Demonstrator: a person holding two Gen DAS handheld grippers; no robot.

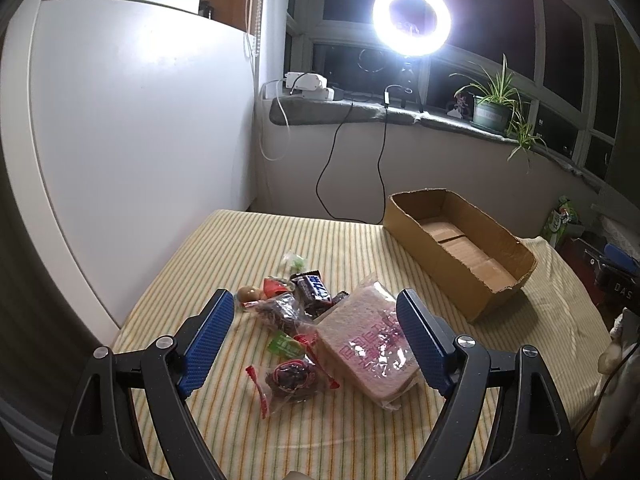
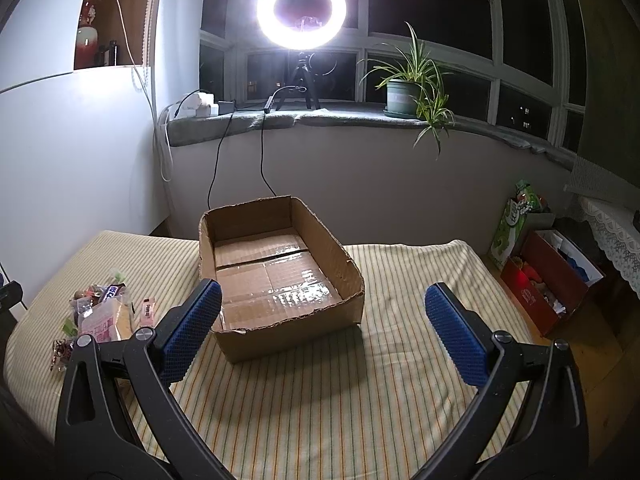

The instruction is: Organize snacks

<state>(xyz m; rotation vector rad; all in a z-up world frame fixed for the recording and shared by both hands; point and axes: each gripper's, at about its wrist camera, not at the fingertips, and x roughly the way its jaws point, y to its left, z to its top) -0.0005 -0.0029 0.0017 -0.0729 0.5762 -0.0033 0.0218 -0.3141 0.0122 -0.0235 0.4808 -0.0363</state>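
Observation:
A heap of snacks lies on the striped cloth: a wrapped bread slice (image 1: pixel 366 350) with pink print, a dark chocolate bar (image 1: pixel 314 293), clear packets of dark dried fruit (image 1: pixel 290 376), a green candy (image 1: pixel 285 345) and a small round brown sweet (image 1: pixel 248 293). My left gripper (image 1: pixel 318 342) hovers open above this heap, nothing between its blue pads. The empty cardboard box (image 1: pixel 460 252) sits to the right of the heap. In the right wrist view the box (image 2: pixel 276 268) is straight ahead, the snack heap (image 2: pixel 102 312) is far left, and my right gripper (image 2: pixel 320 332) stands open and empty.
A striped cloth (image 2: pixel 360 412) covers the table. A white wall panel (image 1: pixel 132 140) stands on the left. The windowsill behind holds a bright ring light (image 2: pixel 302 10), cables, chargers and a potted plant (image 2: pixel 404 94). A red box (image 2: pixel 552 280) and green bag stand on the floor at right.

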